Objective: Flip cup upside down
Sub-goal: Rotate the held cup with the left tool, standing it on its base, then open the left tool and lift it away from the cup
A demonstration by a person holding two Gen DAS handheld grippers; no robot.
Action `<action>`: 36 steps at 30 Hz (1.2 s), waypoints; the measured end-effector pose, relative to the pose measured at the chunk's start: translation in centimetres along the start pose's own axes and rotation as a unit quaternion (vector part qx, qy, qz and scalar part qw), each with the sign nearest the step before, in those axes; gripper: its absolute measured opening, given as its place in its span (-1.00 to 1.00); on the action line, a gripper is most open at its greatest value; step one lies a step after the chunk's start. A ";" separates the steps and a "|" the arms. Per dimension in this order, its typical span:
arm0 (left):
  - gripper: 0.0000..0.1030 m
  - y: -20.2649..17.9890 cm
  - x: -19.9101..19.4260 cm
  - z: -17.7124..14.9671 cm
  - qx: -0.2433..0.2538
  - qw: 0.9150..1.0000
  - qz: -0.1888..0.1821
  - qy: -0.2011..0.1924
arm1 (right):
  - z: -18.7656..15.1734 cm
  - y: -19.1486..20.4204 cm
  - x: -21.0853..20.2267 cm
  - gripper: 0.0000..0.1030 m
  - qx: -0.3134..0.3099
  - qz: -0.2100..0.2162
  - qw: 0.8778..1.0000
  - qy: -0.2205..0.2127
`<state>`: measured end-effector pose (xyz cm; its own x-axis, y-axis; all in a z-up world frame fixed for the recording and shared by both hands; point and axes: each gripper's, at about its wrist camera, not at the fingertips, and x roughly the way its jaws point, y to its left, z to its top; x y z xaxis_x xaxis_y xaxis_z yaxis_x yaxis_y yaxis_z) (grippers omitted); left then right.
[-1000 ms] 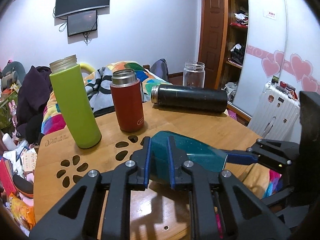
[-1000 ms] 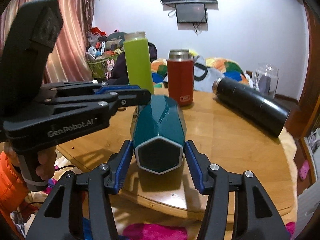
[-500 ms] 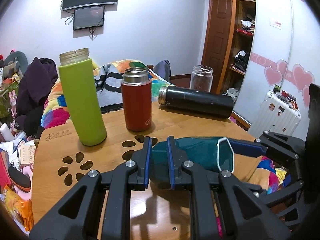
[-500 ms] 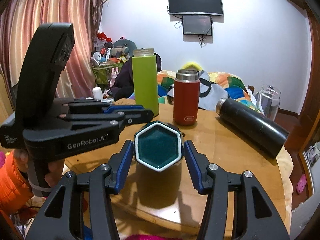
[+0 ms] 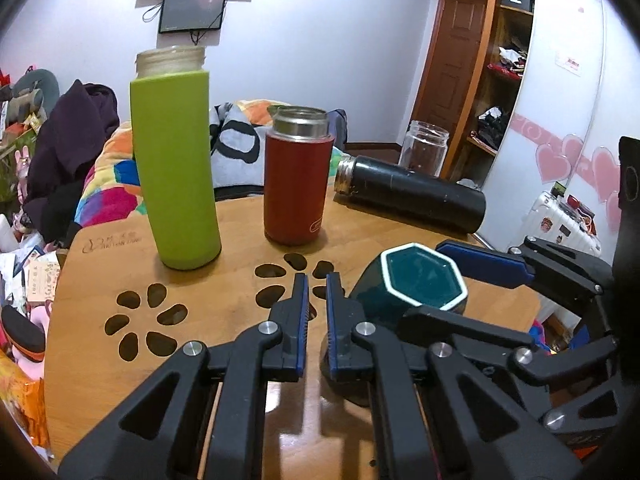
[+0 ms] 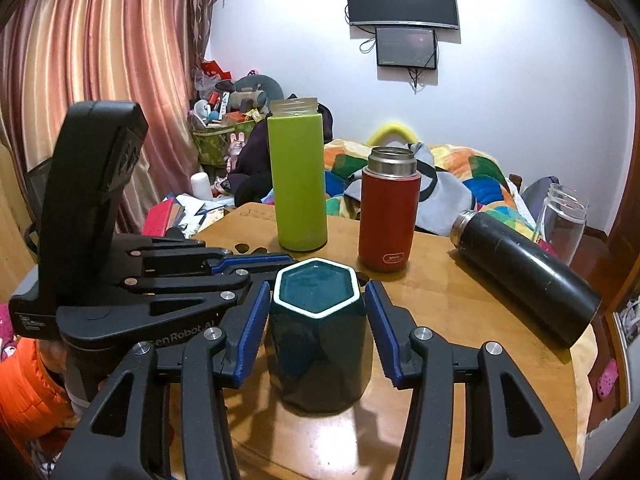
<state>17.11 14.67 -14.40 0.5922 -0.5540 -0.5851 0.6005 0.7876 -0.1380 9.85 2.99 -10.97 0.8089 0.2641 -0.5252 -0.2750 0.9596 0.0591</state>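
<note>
The teal hexagonal cup (image 6: 320, 332) stands on the wooden table (image 6: 460, 320) with its white-rimmed base up. It also shows in the left wrist view (image 5: 416, 284), right of my left gripper. My right gripper (image 6: 316, 300) is open, its blue pads on either side of the cup with small gaps. My left gripper (image 5: 316, 292) has its jaws close together and holds nothing. It stands just left of the cup and shows in the right wrist view (image 6: 256, 264).
A tall green bottle (image 5: 174, 168), a red flask (image 5: 296, 176) and a lying black flask (image 5: 412, 196) stand behind the cup. A glass jar (image 5: 426, 150) is at the far edge. Flower-shaped cut-outs (image 5: 144, 320) pierce the tabletop.
The cup was turned from lying on its side to standing base up on the table. My left gripper let go of it and moved left. My right gripper opened.
</note>
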 end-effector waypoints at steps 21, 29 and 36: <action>0.82 -2.3 -10.5 0.6 -0.019 0.986 0.106 -0.128 | 2.0 -2.5 -8.5 0.68 0.050 -0.051 0.995 -0.070; 1.00 -5.0 -14.5 -0.1 -0.007 0.976 0.137 -0.169 | 2.5 -1.4 -13.4 1.00 0.050 -0.069 0.990 -0.117; 1.00 -6.7 -16.4 -1.7 -0.012 0.972 0.144 -0.184 | 2.0 -0.7 -15.2 1.00 0.049 -0.087 0.987 -0.126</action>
<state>2.43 18.90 -5.28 0.8887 -0.3651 -0.2775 0.3714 0.9279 -0.0314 -1.23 -1.50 -1.30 0.9463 0.0993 -0.3078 -0.0798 0.9940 0.0752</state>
